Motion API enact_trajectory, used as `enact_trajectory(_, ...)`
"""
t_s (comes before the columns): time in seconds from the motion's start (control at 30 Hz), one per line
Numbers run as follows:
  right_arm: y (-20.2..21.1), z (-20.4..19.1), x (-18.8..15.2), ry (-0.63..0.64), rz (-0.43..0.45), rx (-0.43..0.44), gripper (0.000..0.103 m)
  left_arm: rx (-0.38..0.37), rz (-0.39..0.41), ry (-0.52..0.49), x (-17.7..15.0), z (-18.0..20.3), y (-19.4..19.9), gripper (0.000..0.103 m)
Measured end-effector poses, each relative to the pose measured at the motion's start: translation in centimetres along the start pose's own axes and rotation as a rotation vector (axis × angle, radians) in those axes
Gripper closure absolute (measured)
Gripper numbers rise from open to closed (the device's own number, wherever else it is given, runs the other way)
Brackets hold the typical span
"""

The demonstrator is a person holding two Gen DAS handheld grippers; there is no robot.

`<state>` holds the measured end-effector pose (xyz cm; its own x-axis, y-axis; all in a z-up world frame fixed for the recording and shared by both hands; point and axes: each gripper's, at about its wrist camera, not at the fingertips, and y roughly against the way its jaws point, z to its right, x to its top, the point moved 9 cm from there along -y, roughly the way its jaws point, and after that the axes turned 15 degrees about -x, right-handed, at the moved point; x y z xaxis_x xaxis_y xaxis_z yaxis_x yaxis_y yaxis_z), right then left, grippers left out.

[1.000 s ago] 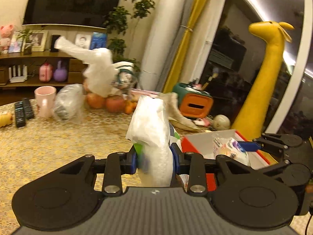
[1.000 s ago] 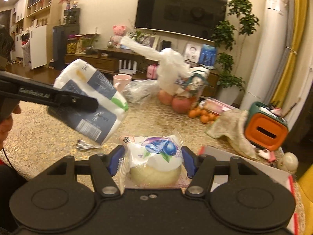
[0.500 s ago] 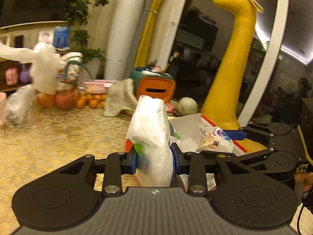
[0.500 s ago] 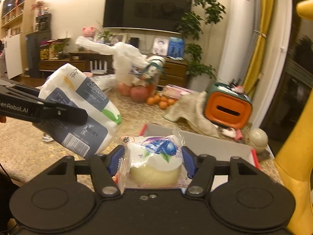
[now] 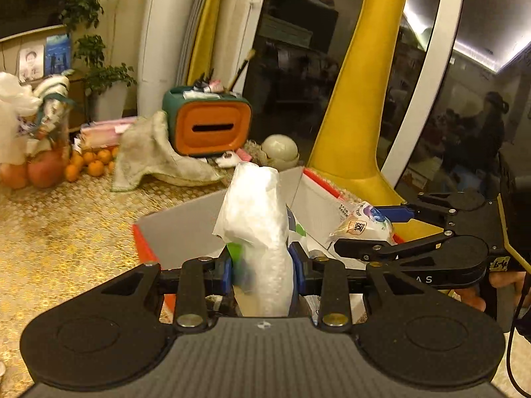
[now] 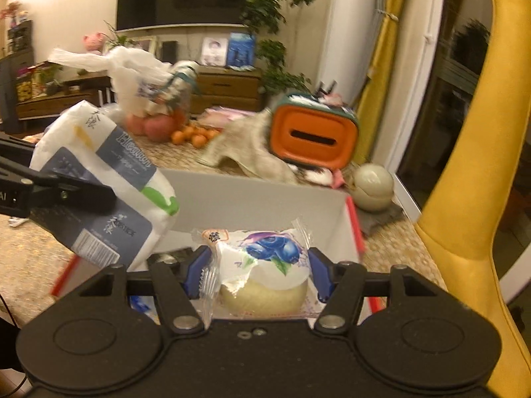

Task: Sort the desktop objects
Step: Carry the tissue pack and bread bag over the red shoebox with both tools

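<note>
My left gripper (image 5: 262,270) is shut on a white tissue pack (image 5: 257,229) with blue and green print, seen side-on as the tissue pack (image 6: 99,192) in the right wrist view. My right gripper (image 6: 257,270) is shut on a wrapped blueberry pastry (image 6: 265,272), which also shows as the pastry (image 5: 361,229) in the left wrist view. Both hang over an open grey box with a red rim (image 6: 252,202), the tissue pack at its left side, the pastry near its middle. The box (image 5: 179,229) holds a few small items that I cannot make out.
Behind the box stand an orange and green tissue holder (image 6: 313,136), a crumpled cloth (image 6: 245,159) and a pale round ball (image 6: 373,182). Oranges and apples (image 6: 166,129) lie under a white plastic bag (image 6: 132,73). A yellow giraffe figure (image 6: 464,165) rises at the right.
Both grippers have swung right across the gold tablecloth, from in front of the fruit and bag to over the grey box. Each keeps its hold on its item.
</note>
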<state>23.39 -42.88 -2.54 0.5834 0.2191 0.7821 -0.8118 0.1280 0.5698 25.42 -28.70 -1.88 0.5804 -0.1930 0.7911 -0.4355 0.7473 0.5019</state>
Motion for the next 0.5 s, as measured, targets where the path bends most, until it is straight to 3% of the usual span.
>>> enact_trajectory(0.33,-3.6,0.6,-2.4,-0.001,-0.080,-0.008,0.041,0.028,-0.095,0.043,-2.1,-2.2,-4.9,0.071)
enact_trajectory(0.5,-4.5,0.0,-3.3,0.008,-0.103,0.002,0.041,0.064,-0.148,0.009,-2.9,-2.8,-6.1,0.071)
